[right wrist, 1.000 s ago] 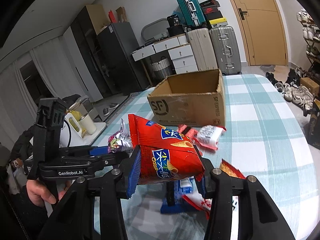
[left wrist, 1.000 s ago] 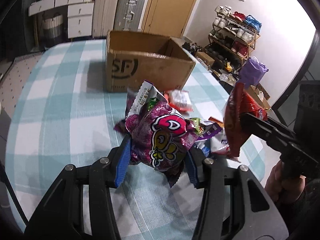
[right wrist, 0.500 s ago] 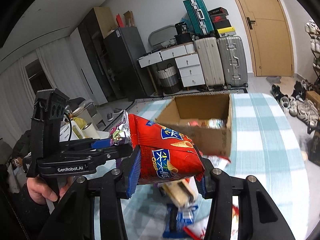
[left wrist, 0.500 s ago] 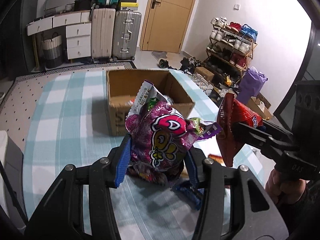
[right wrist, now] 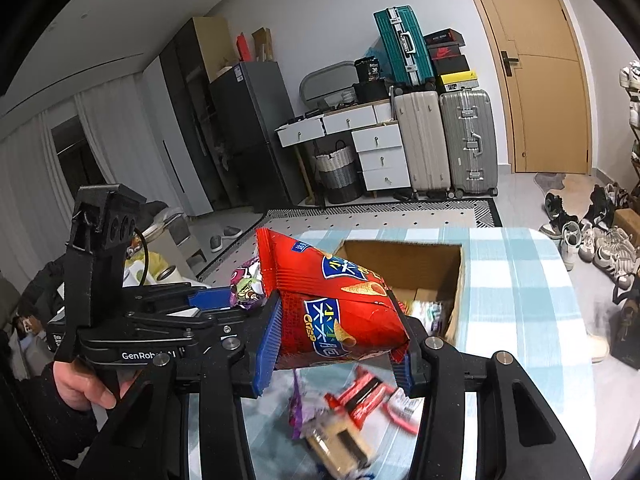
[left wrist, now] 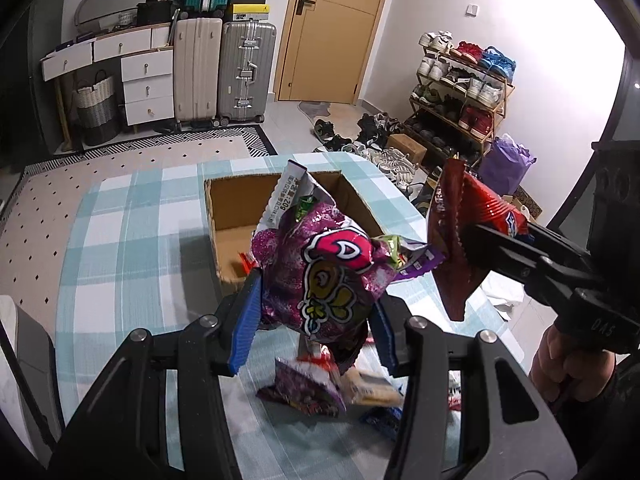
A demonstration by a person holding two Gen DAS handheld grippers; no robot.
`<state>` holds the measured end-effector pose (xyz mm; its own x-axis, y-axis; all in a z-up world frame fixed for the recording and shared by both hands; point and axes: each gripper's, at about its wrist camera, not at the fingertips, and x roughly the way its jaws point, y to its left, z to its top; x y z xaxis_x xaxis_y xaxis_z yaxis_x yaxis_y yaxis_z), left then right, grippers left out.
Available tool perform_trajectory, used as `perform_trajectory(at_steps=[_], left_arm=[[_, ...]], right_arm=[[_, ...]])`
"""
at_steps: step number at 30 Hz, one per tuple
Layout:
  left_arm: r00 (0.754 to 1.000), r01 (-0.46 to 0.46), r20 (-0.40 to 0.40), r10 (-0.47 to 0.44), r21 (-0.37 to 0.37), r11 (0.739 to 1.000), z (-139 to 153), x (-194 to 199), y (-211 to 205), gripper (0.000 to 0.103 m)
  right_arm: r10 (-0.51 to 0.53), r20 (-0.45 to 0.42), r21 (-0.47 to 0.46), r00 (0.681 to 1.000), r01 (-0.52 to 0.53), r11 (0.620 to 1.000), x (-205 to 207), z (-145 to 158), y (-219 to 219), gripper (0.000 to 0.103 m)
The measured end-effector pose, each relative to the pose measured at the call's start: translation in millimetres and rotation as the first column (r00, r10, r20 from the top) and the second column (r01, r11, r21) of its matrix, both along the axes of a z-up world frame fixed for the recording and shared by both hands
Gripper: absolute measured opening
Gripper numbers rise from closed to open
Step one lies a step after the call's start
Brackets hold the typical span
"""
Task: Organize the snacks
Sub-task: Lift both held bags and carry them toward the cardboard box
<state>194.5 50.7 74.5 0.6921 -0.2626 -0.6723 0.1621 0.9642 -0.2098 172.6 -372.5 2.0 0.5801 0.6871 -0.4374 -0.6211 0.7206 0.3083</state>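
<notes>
The left claw is clamped on a purple bag, held clear of the table. The right claw grips a red bag, also in the air. Each claw shows in the other's view: the right one off to the left claw's right, the left one just to the right claw's left.

Ahead of both claws, slightly beyond the bags, stands the open box. A few packets already lie inside it, seen past the red bag in the right wrist view, so some sorting looks done. Neither held bag is over the opening yet, as far as I can judge.

Below and just behind the claws a loose heap of snacks remains on the table: a purple packet, red wrappers, a pale bar, something blue. They are blurred, so a count is not possible. Those look left to move after these two bags.
</notes>
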Motion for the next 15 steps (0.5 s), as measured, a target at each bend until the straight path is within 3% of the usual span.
perform_trajectory(at_steps=[15], left_arm=[[0.998, -0.024, -0.064, 0.024, -0.005, 1.0, -4, 97, 9, 0.047]], right_arm=[[-0.034, -0.08, -0.019, 0.996, 0.033, 0.999, 93, 2, 17, 0.047]])
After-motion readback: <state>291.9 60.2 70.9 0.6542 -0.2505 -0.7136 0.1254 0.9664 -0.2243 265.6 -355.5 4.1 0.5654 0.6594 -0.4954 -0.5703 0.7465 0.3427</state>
